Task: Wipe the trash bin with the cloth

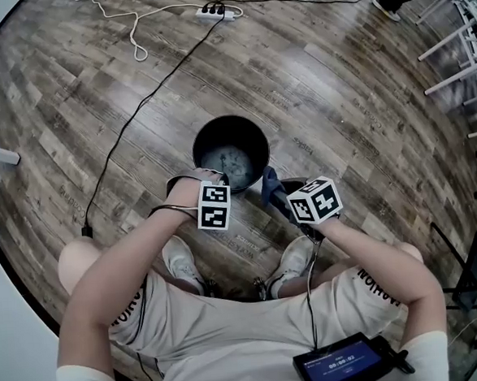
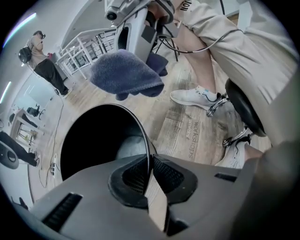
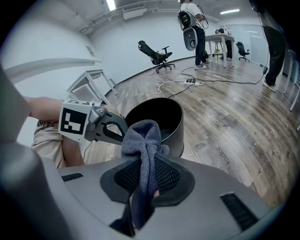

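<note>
From my station I count one bin [image 1: 231, 149] and one cloth [image 1: 269, 183]. I have two grippers, the left gripper [image 2: 151, 164] and the right gripper [image 3: 143, 173]. Each carries one marker cube, so there are two cubes [image 1: 214, 206] [image 1: 315, 201]. I count two shoes [image 1: 178, 261] [image 1: 292, 259] and one power strip [image 1: 216, 12]. There is one black cable [image 1: 135, 111], one white cable [image 1: 135, 30] and one screen [image 1: 342, 364].
</note>
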Demonstrator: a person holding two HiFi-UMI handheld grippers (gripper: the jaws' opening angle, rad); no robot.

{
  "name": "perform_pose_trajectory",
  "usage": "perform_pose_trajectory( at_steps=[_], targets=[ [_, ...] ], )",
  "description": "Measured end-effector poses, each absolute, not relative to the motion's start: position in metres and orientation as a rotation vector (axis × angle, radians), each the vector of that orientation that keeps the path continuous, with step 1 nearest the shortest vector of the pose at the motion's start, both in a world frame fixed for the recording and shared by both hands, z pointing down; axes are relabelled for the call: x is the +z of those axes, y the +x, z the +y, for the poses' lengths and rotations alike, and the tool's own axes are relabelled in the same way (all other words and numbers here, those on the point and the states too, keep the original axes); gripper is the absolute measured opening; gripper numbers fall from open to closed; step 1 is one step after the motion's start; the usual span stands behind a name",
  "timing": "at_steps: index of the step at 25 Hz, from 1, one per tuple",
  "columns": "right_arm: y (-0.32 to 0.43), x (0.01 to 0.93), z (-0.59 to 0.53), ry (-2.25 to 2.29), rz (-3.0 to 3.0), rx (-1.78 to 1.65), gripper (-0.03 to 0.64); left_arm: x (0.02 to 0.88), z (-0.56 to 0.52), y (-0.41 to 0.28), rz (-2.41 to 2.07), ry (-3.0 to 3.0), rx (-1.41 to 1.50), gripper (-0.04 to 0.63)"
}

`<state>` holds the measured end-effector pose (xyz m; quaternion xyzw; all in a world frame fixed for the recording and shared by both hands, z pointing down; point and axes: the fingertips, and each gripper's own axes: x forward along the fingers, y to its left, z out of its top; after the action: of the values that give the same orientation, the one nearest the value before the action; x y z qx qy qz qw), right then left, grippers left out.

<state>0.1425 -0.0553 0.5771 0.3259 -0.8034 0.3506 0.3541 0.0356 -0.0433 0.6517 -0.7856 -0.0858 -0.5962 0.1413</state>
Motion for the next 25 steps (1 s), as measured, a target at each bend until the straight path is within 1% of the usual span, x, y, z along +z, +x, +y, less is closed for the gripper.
perform_pose_trajectory(
  at_steps=[6, 17, 21, 25],
  targets=[
    [0.131, 0.615, -0.065, 0.859, -2.046, 0.936, 0.06, 0.653, -0.043, 0.039, -0.257, -2.274, -1.708, 0.037],
    [0.131, 0.645, -0.074, 0.889, -2.036, 0.95, 0.06, 0.653, -0.044, 0.038, -0.322, -2.279, -1.683, 0.032],
    [0.134, 0.672, -0.067, 0.93, -2.007, 1.01, 0.06, 0.657, -0.033, 0.038, -0.358, -2.286, -1.665, 0.031],
    [0.136, 0.702, -0.078, 0.954, -2.027, 0.986, 0.06, 0.654, -0.041, 0.039, -0.364, -2.281, -1.652, 0.031]
  ],
)
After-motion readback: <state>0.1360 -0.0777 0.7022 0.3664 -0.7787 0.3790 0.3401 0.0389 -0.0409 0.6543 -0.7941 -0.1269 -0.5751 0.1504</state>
